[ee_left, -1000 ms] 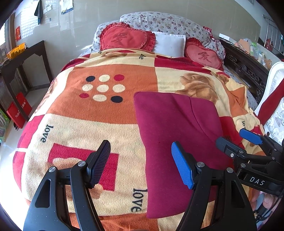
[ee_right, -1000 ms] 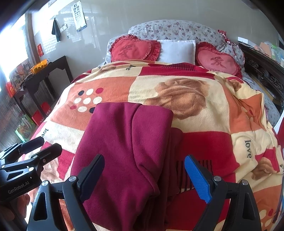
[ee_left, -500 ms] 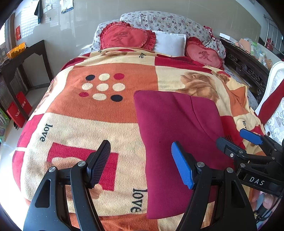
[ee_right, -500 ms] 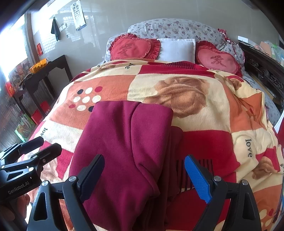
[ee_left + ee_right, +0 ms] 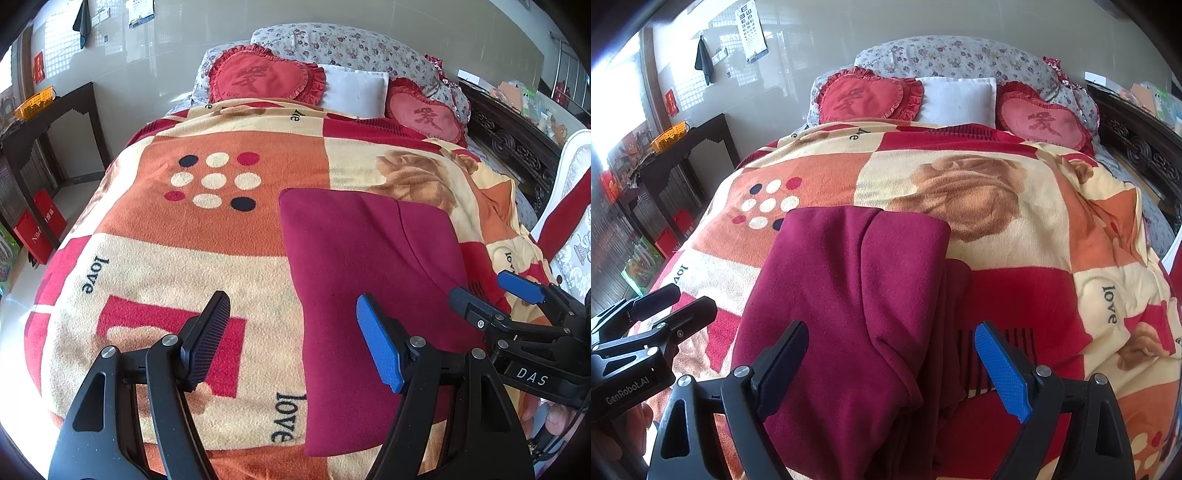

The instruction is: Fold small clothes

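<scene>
A dark red garment [image 5: 369,280] lies folded lengthwise on the patterned blanket [image 5: 207,236] of a bed; in the right wrist view [image 5: 849,302] one panel is folded over the other. My left gripper [image 5: 295,339] is open and empty above the garment's left edge near the bed's foot. My right gripper [image 5: 894,362] is open and empty above the garment's near right part. Each gripper shows in the other's view: the right one [image 5: 498,295] at the right edge, the left one [image 5: 661,306] at the left edge.
Two red heart cushions [image 5: 258,81] and a white pillow [image 5: 354,92] lie at the bed's head. A dark side table [image 5: 44,122] with a yellow basket stands left of the bed. A carved dark wooden bed frame [image 5: 517,147] and a white chair [image 5: 576,221] are on the right.
Both views have shifted slightly, with the bed appearing a little lower in frame. The garment has not moved and both grippers remain open.
</scene>
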### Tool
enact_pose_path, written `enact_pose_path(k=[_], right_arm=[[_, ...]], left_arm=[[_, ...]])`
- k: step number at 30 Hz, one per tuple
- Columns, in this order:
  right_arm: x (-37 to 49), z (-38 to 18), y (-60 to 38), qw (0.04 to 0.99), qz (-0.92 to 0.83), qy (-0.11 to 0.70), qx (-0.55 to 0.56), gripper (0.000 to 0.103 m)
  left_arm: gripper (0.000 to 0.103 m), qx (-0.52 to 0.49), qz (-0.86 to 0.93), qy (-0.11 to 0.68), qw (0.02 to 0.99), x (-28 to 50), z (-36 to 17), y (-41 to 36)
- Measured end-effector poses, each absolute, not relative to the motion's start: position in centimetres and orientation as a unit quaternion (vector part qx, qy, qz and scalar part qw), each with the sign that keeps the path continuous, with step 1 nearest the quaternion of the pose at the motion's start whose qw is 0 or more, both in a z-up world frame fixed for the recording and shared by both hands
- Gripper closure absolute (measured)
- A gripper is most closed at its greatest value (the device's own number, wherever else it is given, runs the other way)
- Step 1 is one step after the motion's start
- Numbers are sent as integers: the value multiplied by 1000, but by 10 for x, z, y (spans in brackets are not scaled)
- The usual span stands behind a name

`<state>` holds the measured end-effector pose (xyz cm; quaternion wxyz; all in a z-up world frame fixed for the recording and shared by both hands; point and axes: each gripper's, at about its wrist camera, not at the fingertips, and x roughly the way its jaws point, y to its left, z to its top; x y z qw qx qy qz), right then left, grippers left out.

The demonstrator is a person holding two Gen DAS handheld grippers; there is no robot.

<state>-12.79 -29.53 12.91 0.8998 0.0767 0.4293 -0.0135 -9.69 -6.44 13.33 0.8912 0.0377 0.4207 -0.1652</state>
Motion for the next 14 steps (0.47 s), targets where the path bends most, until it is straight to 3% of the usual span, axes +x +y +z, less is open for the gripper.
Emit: enact_pose_path(k=[14], right_arm=[[-126,122,-297,896,-13,436,79,13]], left_arm=[[31,27,-160,419,893,-94,129,-62]])
